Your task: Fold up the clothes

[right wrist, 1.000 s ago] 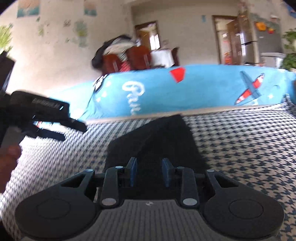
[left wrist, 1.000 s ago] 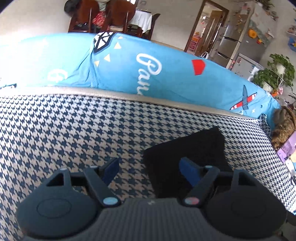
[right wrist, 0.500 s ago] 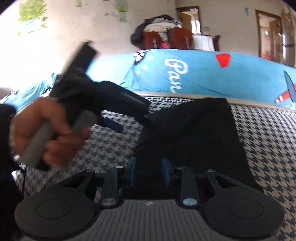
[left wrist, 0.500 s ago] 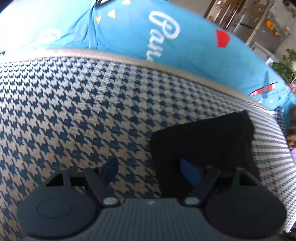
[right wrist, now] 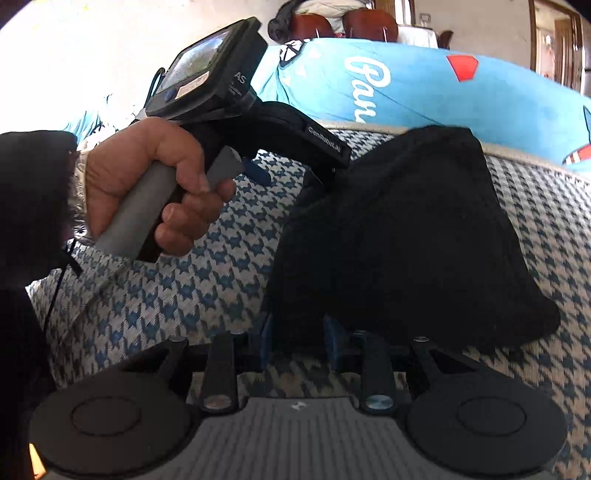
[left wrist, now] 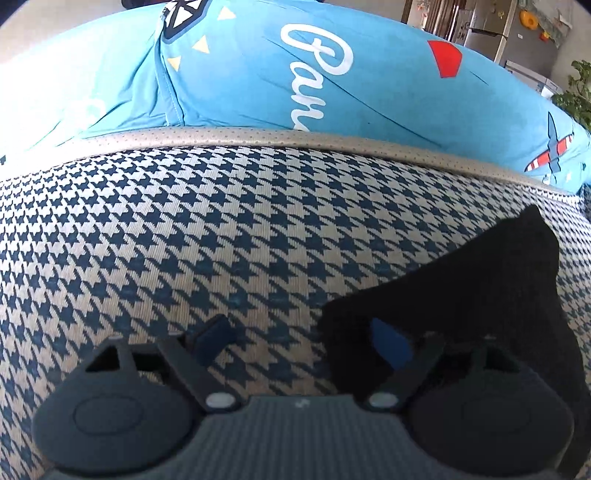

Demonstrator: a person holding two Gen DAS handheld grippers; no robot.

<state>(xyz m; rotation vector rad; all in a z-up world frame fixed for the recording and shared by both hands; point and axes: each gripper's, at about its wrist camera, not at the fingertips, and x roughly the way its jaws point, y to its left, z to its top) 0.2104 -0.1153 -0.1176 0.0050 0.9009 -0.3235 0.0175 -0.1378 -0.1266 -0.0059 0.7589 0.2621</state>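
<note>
The black garment (right wrist: 399, 236) lies bunched on the checked cushion (left wrist: 221, 240). My right gripper (right wrist: 298, 341) is pinched narrow on its near edge; my left gripper (left wrist: 303, 339) gapes wide, one finger over a corner. If I lift one-handed, I reckon the loose side sags and the fold skews.

Houndstooth blue-and-white cover (left wrist: 184, 229) fills the lower frame, with a beige perforated trim (left wrist: 258, 138) along its far edge. Behind it there's a bright blue sheet (left wrist: 258, 85) with white script, a red shape and a little plane. Upper right: a steel fridge (left wrist: 524, 40) and a leafy plant (left wrist: 578, 92). Reddish wooden chairs (right wrist: 354, 24) sit at the top against a plain, sunlit wall (right wrist: 92, 48).
</note>
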